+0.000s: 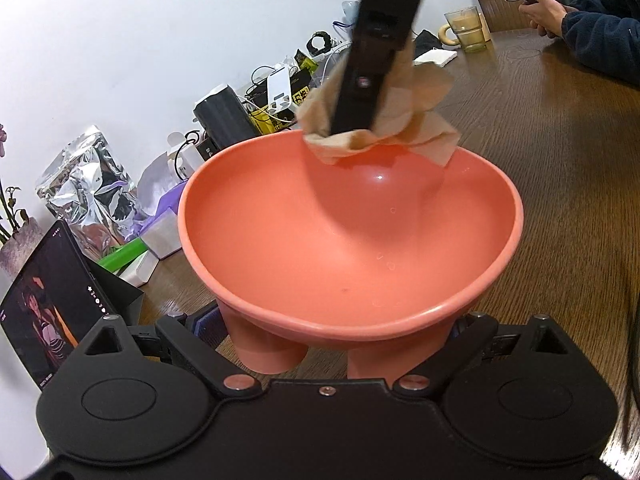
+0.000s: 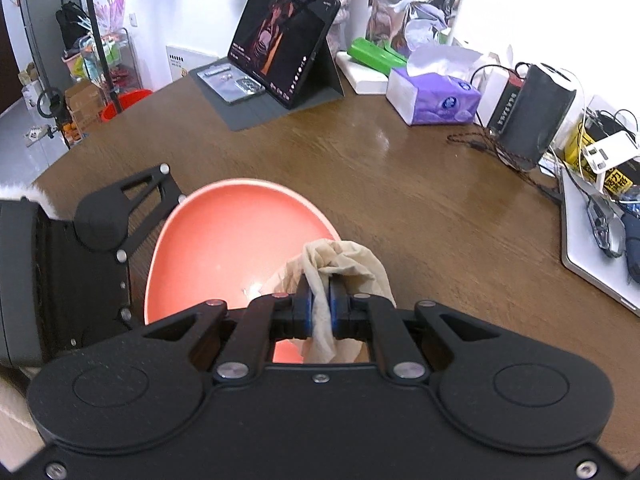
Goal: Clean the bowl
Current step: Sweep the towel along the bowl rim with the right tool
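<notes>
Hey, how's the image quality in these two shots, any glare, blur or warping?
Left wrist view: fisheye bends the table; the right gripper casts a shadow inside the bowl, beside a small highlight. Right wrist view: wall at upper right blown out, sheen on the tabletop, slight blur.

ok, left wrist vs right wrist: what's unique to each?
Left wrist only: a glass mug and a seated person's hands at the far end of the table. Right wrist only: a closed laptop, a red bucket on the floor. Both: the bowl, the paper towel pinched in the right gripper, the tablet.
</notes>
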### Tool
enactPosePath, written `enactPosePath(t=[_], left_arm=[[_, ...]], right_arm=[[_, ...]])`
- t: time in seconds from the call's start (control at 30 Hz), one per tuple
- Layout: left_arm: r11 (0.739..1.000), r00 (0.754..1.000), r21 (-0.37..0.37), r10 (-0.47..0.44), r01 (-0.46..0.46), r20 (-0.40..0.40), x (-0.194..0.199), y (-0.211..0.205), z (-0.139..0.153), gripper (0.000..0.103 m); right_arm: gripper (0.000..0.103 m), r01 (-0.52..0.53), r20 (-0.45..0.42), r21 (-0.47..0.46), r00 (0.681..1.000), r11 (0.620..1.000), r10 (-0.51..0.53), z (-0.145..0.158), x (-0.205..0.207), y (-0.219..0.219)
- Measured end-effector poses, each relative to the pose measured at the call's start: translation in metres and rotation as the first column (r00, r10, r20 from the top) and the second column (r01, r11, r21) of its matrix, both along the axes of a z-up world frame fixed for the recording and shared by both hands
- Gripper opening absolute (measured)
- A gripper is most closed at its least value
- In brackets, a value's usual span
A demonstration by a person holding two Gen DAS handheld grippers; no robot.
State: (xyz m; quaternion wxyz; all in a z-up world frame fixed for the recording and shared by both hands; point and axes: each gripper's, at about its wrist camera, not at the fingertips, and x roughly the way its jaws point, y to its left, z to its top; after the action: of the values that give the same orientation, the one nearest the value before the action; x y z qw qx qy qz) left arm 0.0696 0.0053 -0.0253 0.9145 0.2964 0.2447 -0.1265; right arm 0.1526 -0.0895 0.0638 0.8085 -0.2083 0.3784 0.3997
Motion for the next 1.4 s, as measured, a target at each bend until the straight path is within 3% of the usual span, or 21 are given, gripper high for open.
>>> enactPosePath(t=[0.73,1.4], left_arm=[[1.0,1.0,0.01,-0.005,0.005,0.01,0.0,0.001,-0.002,0.095],[1.0,1.0,0.015,-0.008,0.008,0.016,-0.009,-0.003,-0.005,0.095]], right_arm=[[0.009,-0.096,-0.044,-0.132,0.995,0.987,0.09,-0.01,-0.038,-0.005],[0.009,-0.205,-0.151,-0.046,0.969,0.978,0.196,-0.01,-0.053,0.013]])
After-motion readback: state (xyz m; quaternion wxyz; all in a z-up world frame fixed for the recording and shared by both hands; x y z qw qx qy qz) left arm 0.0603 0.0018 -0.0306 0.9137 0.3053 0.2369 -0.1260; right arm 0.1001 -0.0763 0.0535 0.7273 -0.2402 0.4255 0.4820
